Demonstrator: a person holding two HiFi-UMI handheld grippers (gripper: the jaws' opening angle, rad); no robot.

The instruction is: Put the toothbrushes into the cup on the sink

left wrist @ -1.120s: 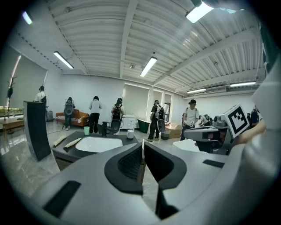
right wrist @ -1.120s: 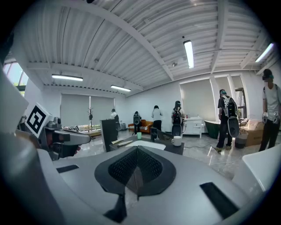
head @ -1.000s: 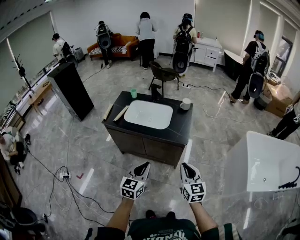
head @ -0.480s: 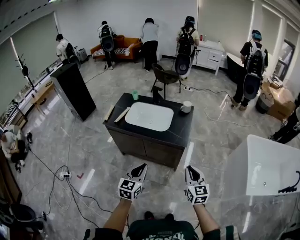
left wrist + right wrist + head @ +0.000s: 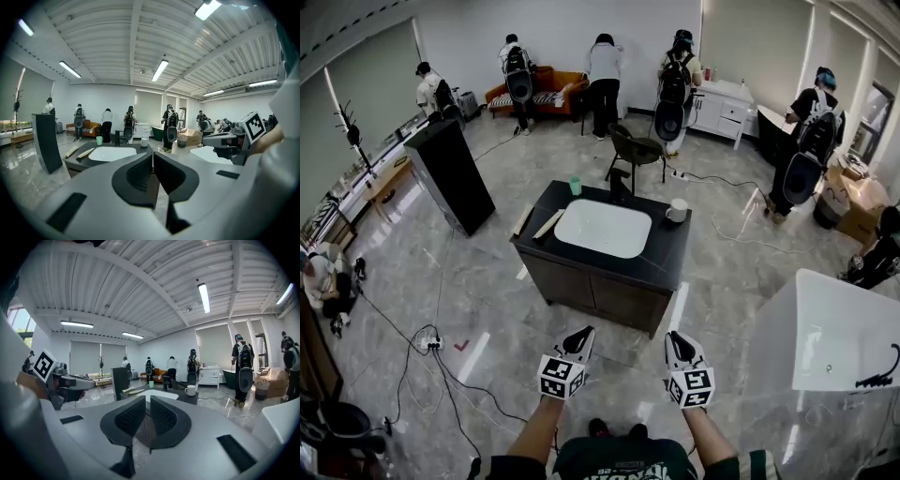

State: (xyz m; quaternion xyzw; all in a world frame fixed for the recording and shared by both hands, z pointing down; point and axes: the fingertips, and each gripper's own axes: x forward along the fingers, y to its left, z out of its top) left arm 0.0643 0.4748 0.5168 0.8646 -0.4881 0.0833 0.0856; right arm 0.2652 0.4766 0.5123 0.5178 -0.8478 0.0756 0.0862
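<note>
you stand well short of the sink worktop (image 5: 666, 251), left gripper (image 5: 581, 336) and right gripper (image 5: 676, 343) both empty with jaws together, the toothbrushes (image 5: 548, 225) lying along its left edge, pointing away, nearer your left, the white cup (image 5: 679, 210) at its right edge.

A black cabinet (image 5: 450, 173) is standing at left, an orange sofa (image 5: 548, 86) is sitting against the far wall, and a white bathtub (image 5: 834, 328) is showing at right.

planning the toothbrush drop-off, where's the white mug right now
In the head view the white mug stands at the far right corner of the dark sink counter, right of the white basin and the black faucet.
</note>
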